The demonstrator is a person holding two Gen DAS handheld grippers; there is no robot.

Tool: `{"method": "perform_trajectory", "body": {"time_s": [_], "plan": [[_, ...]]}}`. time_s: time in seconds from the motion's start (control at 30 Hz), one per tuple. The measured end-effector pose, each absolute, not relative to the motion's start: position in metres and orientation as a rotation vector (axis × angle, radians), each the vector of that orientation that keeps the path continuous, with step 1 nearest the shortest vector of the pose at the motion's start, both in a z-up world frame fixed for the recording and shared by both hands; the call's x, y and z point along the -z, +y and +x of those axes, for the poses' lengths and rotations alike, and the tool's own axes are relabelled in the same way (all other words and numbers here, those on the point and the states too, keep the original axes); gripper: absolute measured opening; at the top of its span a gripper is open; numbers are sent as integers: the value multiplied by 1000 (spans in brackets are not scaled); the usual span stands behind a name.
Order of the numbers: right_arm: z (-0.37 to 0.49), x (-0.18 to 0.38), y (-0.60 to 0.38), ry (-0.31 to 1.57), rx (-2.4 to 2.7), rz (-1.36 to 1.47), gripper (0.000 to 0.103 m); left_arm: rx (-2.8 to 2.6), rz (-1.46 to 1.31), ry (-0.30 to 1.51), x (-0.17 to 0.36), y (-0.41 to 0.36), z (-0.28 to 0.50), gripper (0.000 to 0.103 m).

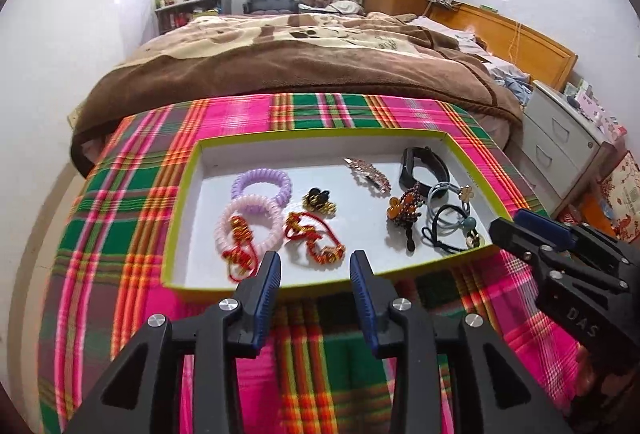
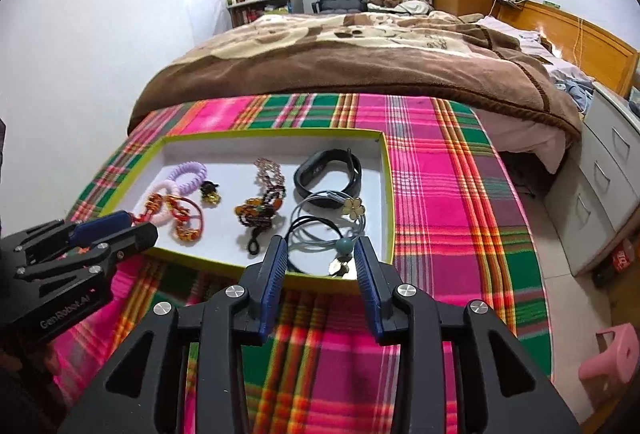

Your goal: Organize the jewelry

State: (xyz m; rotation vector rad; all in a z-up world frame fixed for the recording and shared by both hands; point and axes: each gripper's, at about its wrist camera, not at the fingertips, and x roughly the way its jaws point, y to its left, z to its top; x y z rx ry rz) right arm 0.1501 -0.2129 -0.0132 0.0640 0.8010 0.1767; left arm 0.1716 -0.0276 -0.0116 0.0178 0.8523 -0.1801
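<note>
A shallow white tray with a yellow-green rim [image 1: 188,170] [image 2: 386,170] lies on a plaid cloth. It holds a purple coil hair tie [image 1: 262,180], a pink coil tie [image 1: 248,224], red-gold knotted bracelets [image 1: 316,238], a rhinestone hair clip [image 1: 368,176], a black fitness band [image 1: 424,166] [image 2: 332,170], a beaded charm [image 1: 404,214], and black and grey hair elastics [image 1: 448,222] [image 2: 320,230]. My left gripper [image 1: 316,262] is open and empty over the tray's near rim. My right gripper [image 2: 320,250] is open and empty over the tray's near right corner, above the elastics.
The plaid cloth [image 1: 120,202] covers the table. A bed with a brown blanket [image 1: 300,54] lies beyond it. White drawers [image 1: 560,138] stand at the right. A pink stool [image 2: 612,358] sits on the floor at the lower right.
</note>
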Motion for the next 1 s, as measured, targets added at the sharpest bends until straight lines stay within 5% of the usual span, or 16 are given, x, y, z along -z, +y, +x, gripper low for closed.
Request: {"method": "perform_trajectory", "body": {"time_s": [0.3, 0.4, 1.0], "plan": [[114, -2, -206, 741, -194, 76, 37, 105, 8, 787, -2, -20, 130, 36], [103, -6, -205, 728, -206, 87, 46, 86, 5, 755, -7, -18, 118, 36], [69, -14, -193, 688, -232, 83, 46, 46, -8, 717, -17, -7, 77, 36]]}}
